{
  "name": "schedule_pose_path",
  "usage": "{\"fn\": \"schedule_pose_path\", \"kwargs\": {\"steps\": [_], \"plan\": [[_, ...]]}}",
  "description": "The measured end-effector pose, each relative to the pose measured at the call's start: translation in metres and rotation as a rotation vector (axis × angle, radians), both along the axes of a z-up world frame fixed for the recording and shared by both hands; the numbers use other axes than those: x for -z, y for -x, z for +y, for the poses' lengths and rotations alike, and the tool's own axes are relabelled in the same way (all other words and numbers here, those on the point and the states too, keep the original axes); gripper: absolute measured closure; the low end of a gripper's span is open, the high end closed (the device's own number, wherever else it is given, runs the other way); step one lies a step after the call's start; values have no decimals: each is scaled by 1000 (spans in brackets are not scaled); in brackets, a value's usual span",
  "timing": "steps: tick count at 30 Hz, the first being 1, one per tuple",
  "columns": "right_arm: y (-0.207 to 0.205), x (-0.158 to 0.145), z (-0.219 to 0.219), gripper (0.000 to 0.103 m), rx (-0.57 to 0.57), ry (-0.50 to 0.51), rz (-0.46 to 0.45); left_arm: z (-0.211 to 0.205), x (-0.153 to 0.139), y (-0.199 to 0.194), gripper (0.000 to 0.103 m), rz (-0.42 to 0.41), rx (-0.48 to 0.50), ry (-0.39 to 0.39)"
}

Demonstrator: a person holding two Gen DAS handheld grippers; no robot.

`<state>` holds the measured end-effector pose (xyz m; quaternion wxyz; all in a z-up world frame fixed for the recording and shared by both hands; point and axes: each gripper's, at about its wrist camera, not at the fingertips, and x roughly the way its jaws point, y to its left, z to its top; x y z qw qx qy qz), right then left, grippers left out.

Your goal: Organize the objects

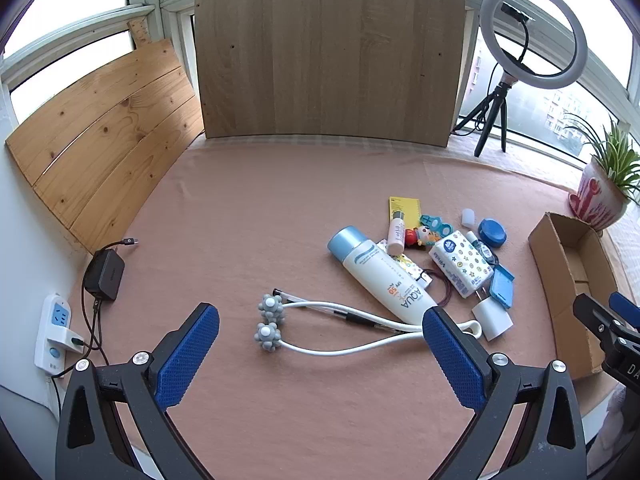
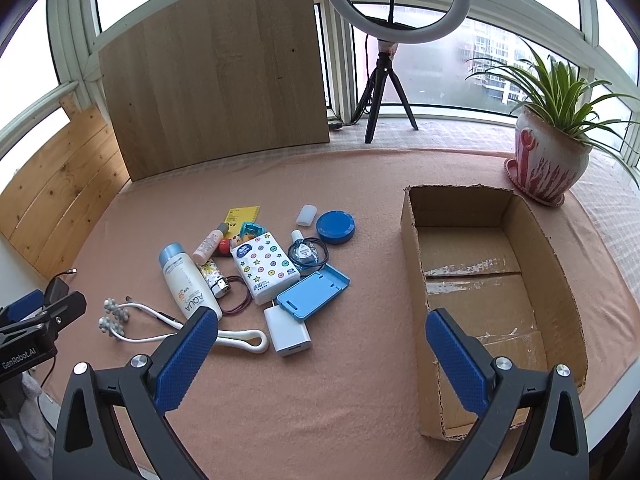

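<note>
Scattered toiletries and small items, led by a white sunscreen bottle [image 2: 186,280] lying slantwise at centre left of the right wrist view, sit nearer the wide-open, empty right gripper [image 2: 322,354] than the equally open, empty left gripper [image 1: 320,354], with the empty cardboard box [image 2: 560,280] at right.

Left gripper [image 1: 320,344] – jaws spread wide, blue textured pads [image 1: 188,354] facing inward, nothing between them, hovering low. Right gripper [image 2: 322,346] – same pose, jaws wide apart, pads [image 2: 456,360] empty. Each gripper visible at edge of other's view, side by side, apart.
</note>
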<state>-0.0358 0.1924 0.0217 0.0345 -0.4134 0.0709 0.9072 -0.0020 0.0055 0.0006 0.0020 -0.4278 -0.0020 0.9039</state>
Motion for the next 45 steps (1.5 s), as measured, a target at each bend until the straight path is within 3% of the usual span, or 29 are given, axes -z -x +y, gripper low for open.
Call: {"fn": "schedule_pose_path", "kwargs": {"steps": [45], "plan": [[4, 5, -14, 1, -45, 3, -15, -15, 12, 5, 0, -40, -8, -33]]}}
